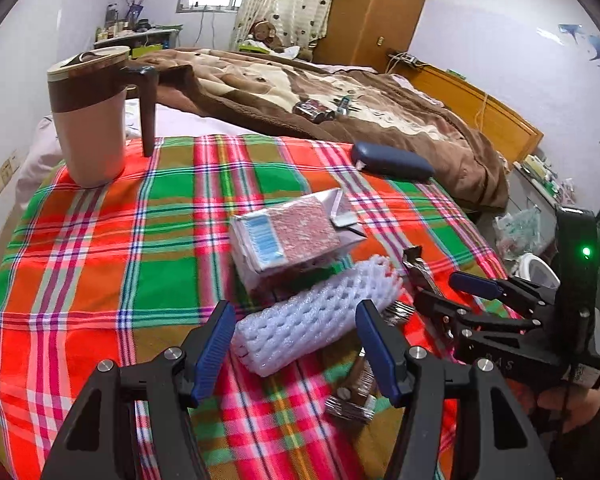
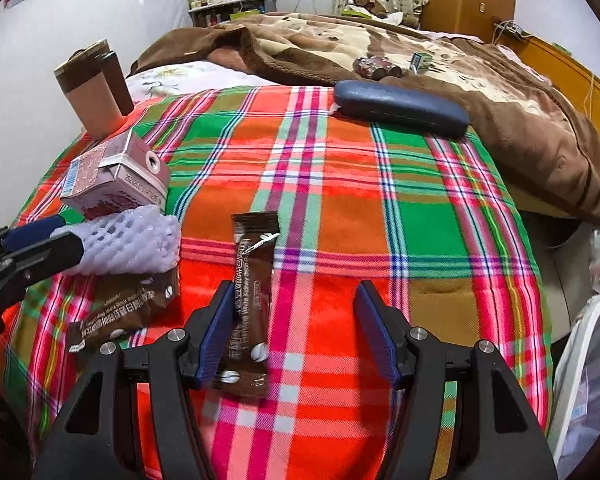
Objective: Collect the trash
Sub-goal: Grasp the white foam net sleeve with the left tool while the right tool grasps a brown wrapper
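Note:
A white foam fruit net point(image 1: 316, 312) lies on the plaid cloth between the open fingers of my left gripper point(image 1: 296, 344); it also shows in the right wrist view point(image 2: 132, 246). A pink drink carton point(image 1: 288, 236) lies on its side just beyond it. A long brown sachet point(image 2: 252, 300) lies between the open fingers of my right gripper point(image 2: 296, 332), against the left finger. A wider brown sachet point(image 2: 128, 308) lies to its left, partly under the net. The right gripper point(image 1: 440, 280) shows in the left wrist view, to the right of the net.
A pink and brown lidded mug point(image 1: 92, 116) stands at the table's far left. A dark blue glasses case point(image 2: 400, 108) lies at the far right edge. A bed with a brown blanket point(image 2: 380, 44) is behind. A white bin with a bag point(image 2: 588, 380) stands low right.

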